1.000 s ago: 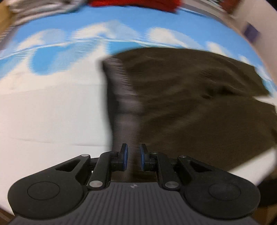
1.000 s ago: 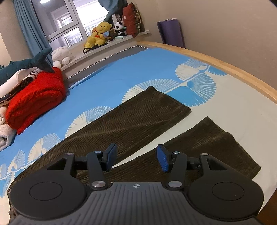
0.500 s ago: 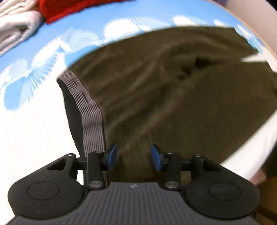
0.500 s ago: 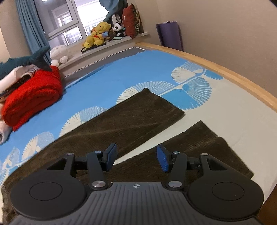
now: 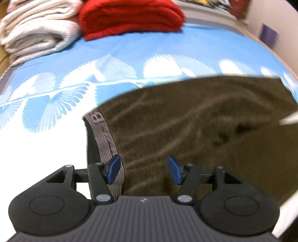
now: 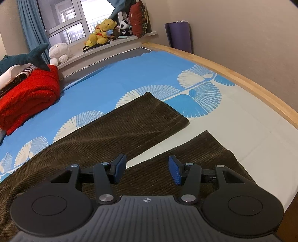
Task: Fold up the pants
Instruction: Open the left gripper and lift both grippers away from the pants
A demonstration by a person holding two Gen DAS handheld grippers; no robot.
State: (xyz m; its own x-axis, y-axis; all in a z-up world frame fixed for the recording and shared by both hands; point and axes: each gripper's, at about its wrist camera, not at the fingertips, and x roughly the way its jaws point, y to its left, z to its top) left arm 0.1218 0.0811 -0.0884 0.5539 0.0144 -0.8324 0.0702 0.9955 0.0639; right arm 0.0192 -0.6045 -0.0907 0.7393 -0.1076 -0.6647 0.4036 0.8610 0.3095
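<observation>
Dark brown corduroy pants [image 5: 195, 121] lie flat on the bed. Their grey elastic waistband [image 5: 105, 137] shows at the left in the left wrist view. My left gripper [image 5: 144, 172] is open and empty, just above the waist end, its left pad over the waistband. In the right wrist view the two legs [image 6: 130, 128] spread apart toward the bed's far side, with a gap of sheet between them. My right gripper [image 6: 147, 172] is open and empty above the near leg [image 6: 204, 150].
The bed sheet [image 6: 130, 78] is blue and white with fan patterns. A folded red blanket [image 5: 128, 16] and white towels [image 5: 35, 35] lie at the far end. A wooden bed edge [image 6: 242, 78], soft toys on the sill [image 6: 100, 31] and a purple mat [image 6: 179, 35] are beyond.
My left gripper has opened wider and swung so the view now takes in the waistband and the blankets. My right gripper stayed open and drifted slightly over the legs.
</observation>
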